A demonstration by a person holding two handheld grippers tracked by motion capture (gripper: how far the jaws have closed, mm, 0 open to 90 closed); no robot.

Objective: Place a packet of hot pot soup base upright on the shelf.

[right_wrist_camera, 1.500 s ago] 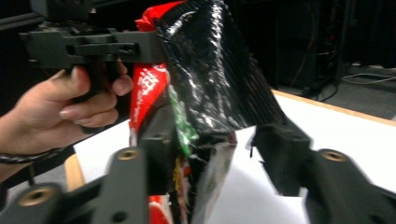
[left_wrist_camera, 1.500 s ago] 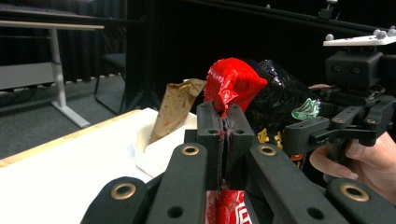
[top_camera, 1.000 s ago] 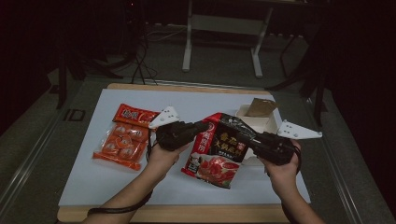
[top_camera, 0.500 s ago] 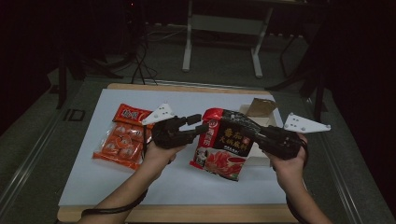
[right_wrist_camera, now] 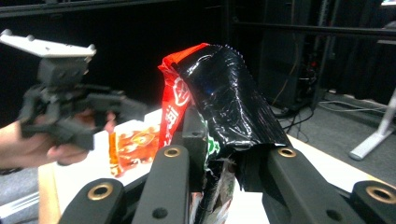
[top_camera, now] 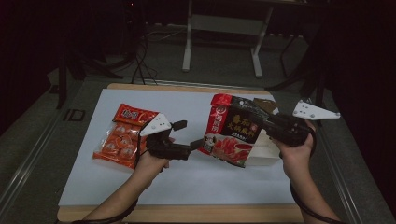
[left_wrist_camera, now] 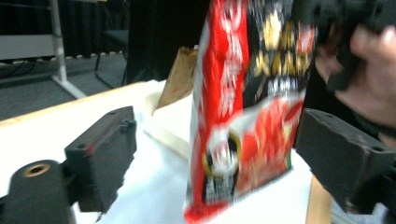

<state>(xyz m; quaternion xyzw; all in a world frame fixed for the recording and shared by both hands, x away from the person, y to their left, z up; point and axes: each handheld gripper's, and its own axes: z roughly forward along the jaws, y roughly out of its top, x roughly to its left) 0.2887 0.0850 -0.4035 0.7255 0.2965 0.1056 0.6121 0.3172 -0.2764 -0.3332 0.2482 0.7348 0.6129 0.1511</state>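
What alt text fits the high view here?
A person's right gripper holds a red-and-black pouch upright above a white mat, while the open left gripper sits beside it; an orange snack pack lies flat at left.

A red-and-black printed pouch (top_camera: 232,129), an orange snack pack (top_camera: 120,135) with red header, white table sheet (top_camera: 187,177).

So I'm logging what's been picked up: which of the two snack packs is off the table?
The red-and-black pouch, held up by the right gripper. The orange pack lies flat on the white sheet beside the open left gripper.
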